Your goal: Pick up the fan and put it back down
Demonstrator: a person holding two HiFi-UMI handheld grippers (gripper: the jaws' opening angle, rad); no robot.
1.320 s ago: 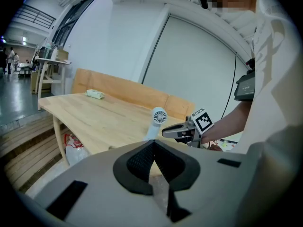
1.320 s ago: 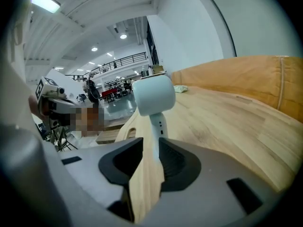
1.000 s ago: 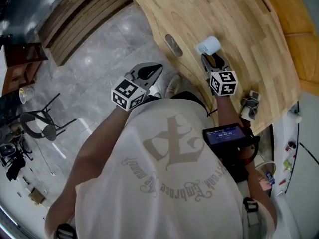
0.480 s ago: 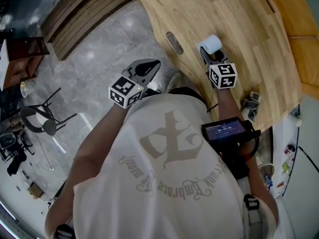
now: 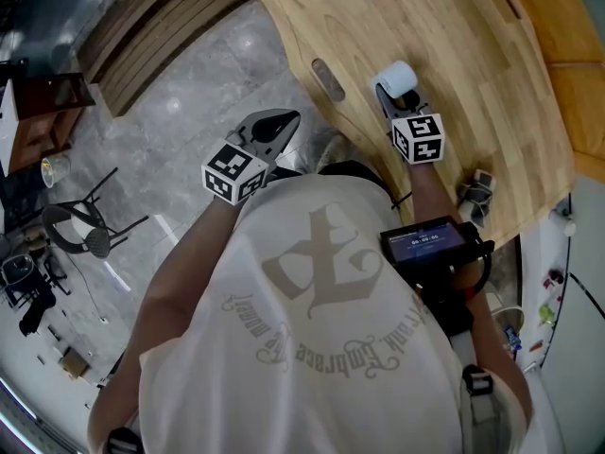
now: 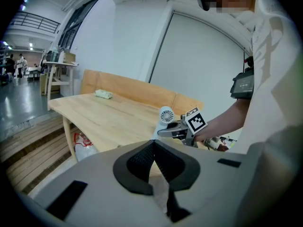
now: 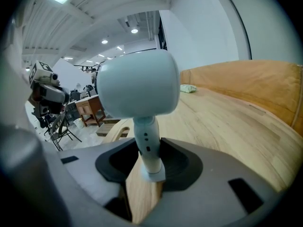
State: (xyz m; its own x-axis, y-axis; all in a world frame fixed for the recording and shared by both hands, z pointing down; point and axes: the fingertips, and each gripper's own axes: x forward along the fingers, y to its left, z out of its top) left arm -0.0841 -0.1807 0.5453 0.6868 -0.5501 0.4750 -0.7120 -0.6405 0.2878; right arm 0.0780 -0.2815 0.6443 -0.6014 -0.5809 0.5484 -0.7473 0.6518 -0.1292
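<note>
On the wooden table (image 5: 454, 45), close to its edge, the small white fan (image 5: 397, 78) is standing up. The right hand-held gripper (image 5: 395, 100) is reaching around the fan's thin stem. Its jaws have just been closing, and the pads are pressing on the stem from both sides. The left hand-held gripper (image 5: 284, 121) is hanging over the grey floor (image 5: 189, 93) beside the table, with its jaws squeezed together and holding nothing.

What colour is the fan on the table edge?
The fan is plain white with a faint bluish tint, seen best in the right gripper view.
</note>
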